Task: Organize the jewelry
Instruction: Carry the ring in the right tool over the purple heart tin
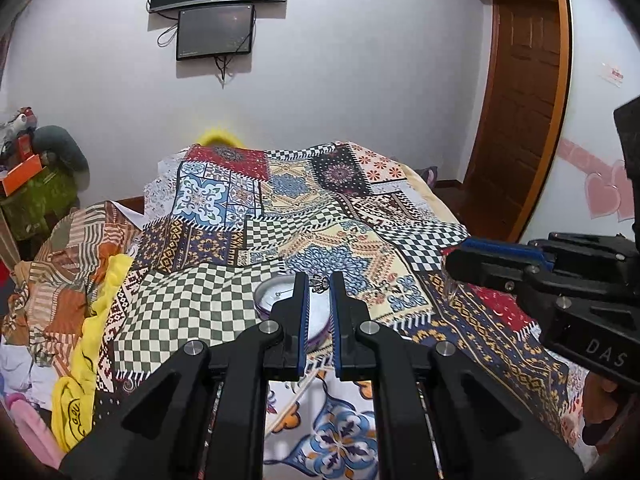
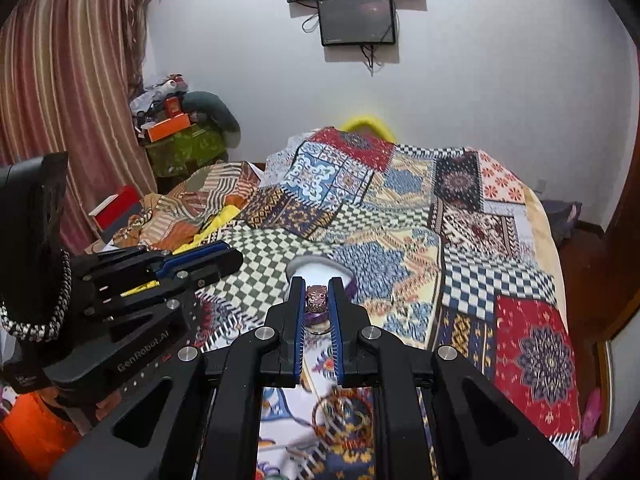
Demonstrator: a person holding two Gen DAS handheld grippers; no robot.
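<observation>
A round tin [image 1: 267, 295] with a white inside and purple rim lies on the patchwork bedspread [image 1: 224, 304]; a small earring lies inside it. My left gripper [image 1: 319, 285] hovers over the tin, shut on a small silver piece of jewelry [image 1: 319, 283] at its fingertips. My right gripper [image 2: 318, 295] is shut on a ring with a pink stone [image 2: 317, 300], held just before the tin [image 2: 316, 270]. Bangles [image 2: 344, 412] lie on the bedspread below the right gripper. The right gripper also shows in the left wrist view [image 1: 500, 260].
The bed fills the middle, with crumpled clothes [image 1: 60, 280] and a yellow cloth [image 1: 96, 320] on its left side. Screens [image 1: 216, 32] hang on the far wall. A wooden door [image 1: 520, 120] stands at the right, a curtain [image 2: 68, 100] and cluttered boxes [image 2: 176, 128] at the left.
</observation>
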